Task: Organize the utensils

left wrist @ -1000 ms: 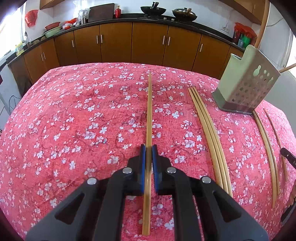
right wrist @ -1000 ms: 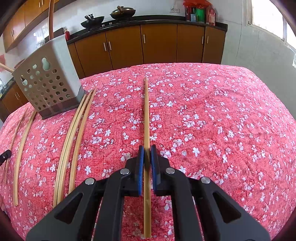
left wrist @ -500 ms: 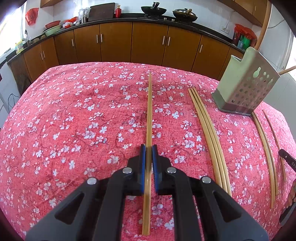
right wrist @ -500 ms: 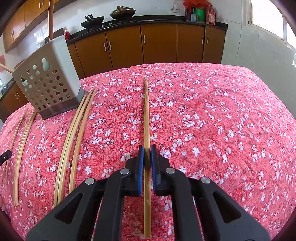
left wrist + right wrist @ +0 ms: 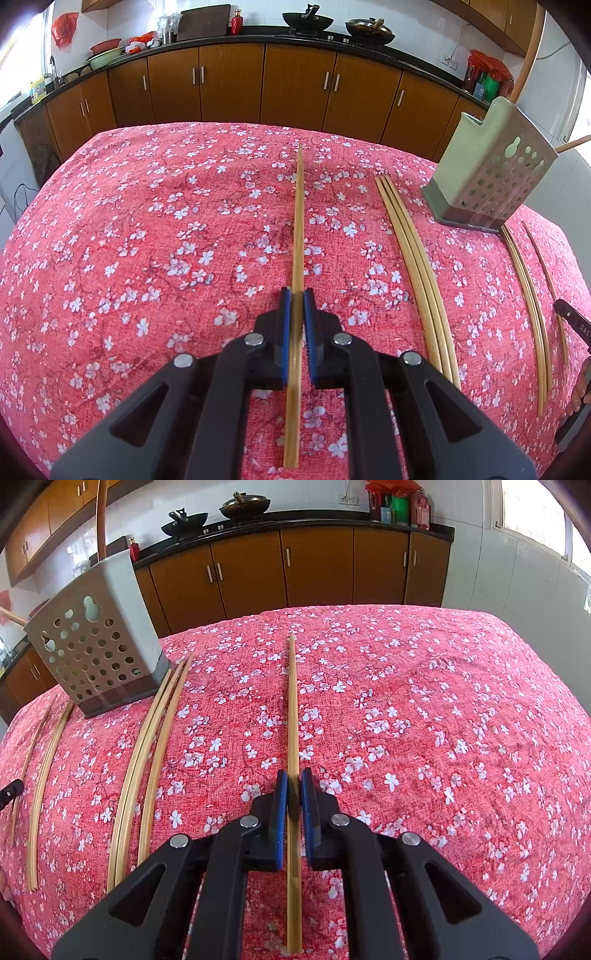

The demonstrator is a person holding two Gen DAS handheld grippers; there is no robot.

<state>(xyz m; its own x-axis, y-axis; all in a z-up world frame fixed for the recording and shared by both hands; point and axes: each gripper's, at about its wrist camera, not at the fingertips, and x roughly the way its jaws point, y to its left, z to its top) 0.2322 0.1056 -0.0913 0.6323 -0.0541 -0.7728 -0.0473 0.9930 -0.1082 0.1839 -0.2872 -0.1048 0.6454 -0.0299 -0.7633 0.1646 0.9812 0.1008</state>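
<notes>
Left wrist view shows our left gripper [image 5: 296, 295] clamped on a chopstick [image 5: 298, 229] that lies along the floral tablecloth [image 5: 147, 240], left of three loose chopsticks [image 5: 413, 258] and the perforated holder [image 5: 491, 177]. Right wrist view shows our right gripper [image 5: 294, 777] pinching another chopstick [image 5: 293, 716], right of that holder [image 5: 96, 642].

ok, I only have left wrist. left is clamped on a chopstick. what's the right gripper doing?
Observer: the right gripper is shut on a chopstick of its own, which points straight ahead along the fingers.
Operator: where's the holder from there?
Observer: the utensil holder sits to that chopstick's left, with three loose chopsticks lying on the cloth between them.
</notes>
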